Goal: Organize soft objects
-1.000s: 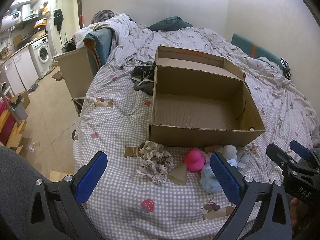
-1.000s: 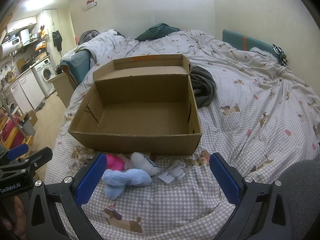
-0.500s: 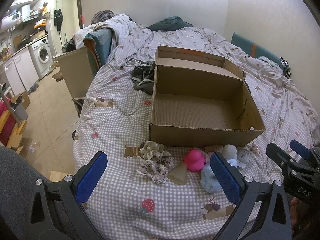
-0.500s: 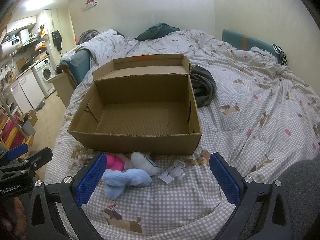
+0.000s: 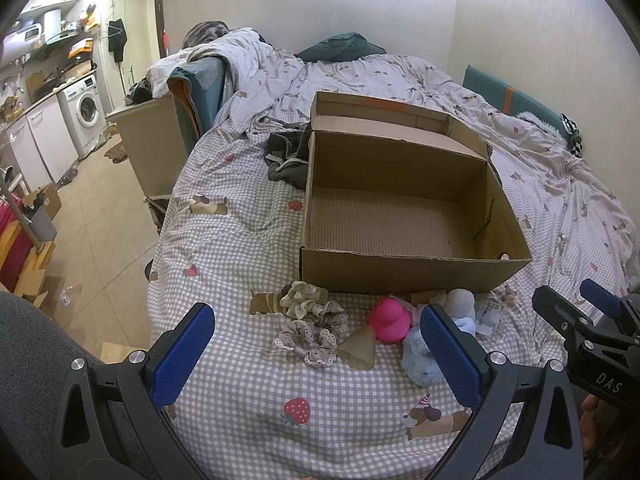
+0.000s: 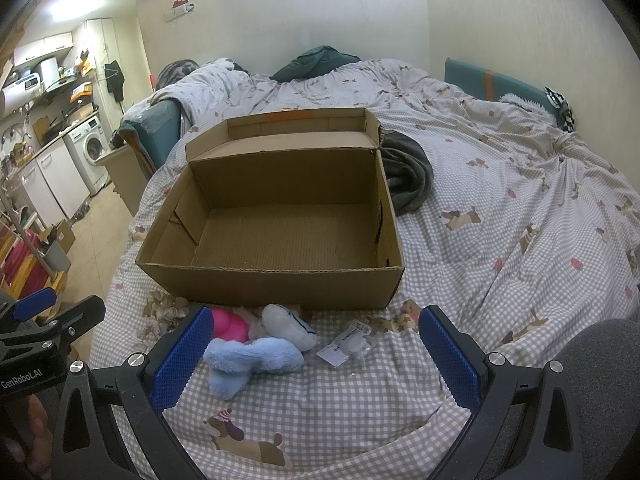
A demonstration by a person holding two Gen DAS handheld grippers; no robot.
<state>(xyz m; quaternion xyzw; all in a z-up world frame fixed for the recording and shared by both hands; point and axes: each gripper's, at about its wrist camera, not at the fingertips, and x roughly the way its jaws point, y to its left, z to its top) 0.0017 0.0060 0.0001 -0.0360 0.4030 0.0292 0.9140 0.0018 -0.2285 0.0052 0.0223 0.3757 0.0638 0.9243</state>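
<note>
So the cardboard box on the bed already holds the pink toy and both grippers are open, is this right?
Not quite. The cardboard box is empty; the pink toy lies on the bed in front of it, as the right wrist view shows. The left gripper and right gripper are open.

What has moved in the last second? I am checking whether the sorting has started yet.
Nothing has visibly changed. The left gripper and right gripper hang open and empty over the bed, the cardboard box has nothing in it, and the pink toy, blue plush and scrunchies lie in front of it as before.
</note>
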